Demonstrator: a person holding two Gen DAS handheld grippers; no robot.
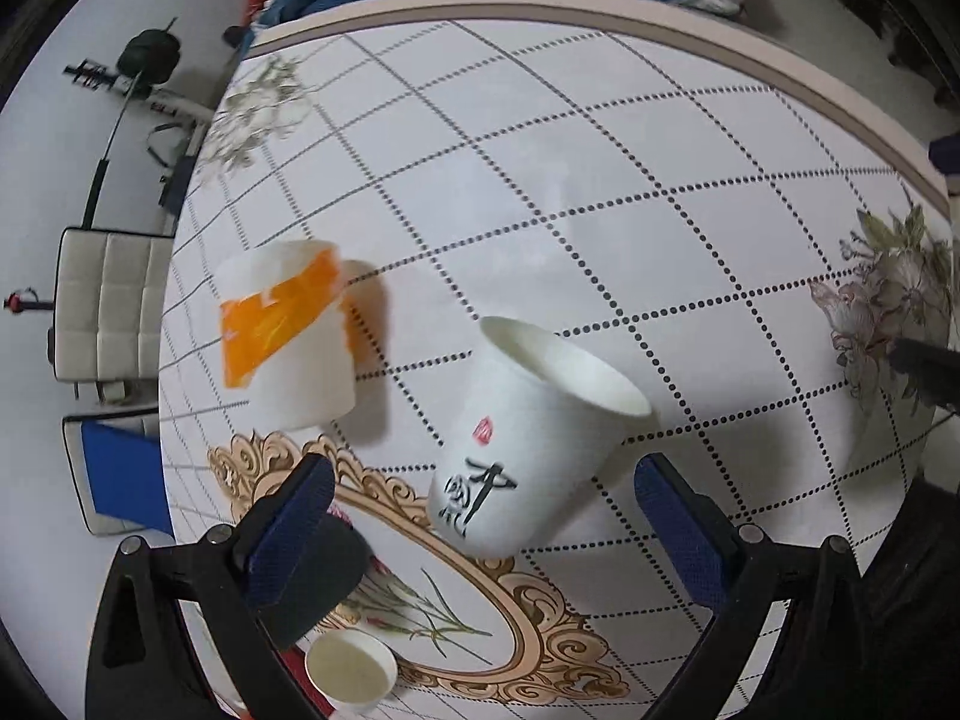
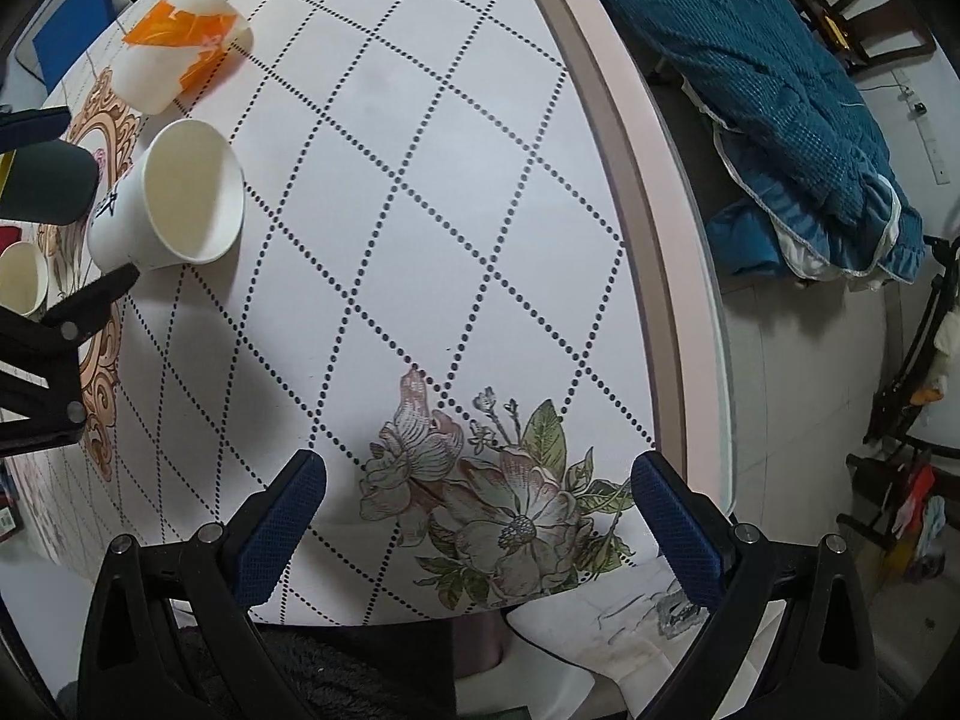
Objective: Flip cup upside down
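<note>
A white paper cup with black calligraphy and a red seal point(image 1: 528, 444) stands mouth up on the table, between and just ahead of my open left gripper point(image 1: 480, 510); the fingers are apart from it. It also shows in the right wrist view point(image 2: 174, 198) at the far left. A white cup with an orange band point(image 1: 288, 330) sits upside down beyond it to the left, also in the right wrist view point(image 2: 180, 42). My right gripper point(image 2: 480, 510) is open and empty over the flower print near the table's edge.
A small cream cup point(image 1: 351, 669) stands mouth up by my left finger, next to a dark cup point(image 1: 312, 576). The round table's rim point(image 1: 600, 12) curves behind. A blue blanket point(image 2: 750, 90) lies past the table edge. A white chair point(image 1: 108, 312) stands left.
</note>
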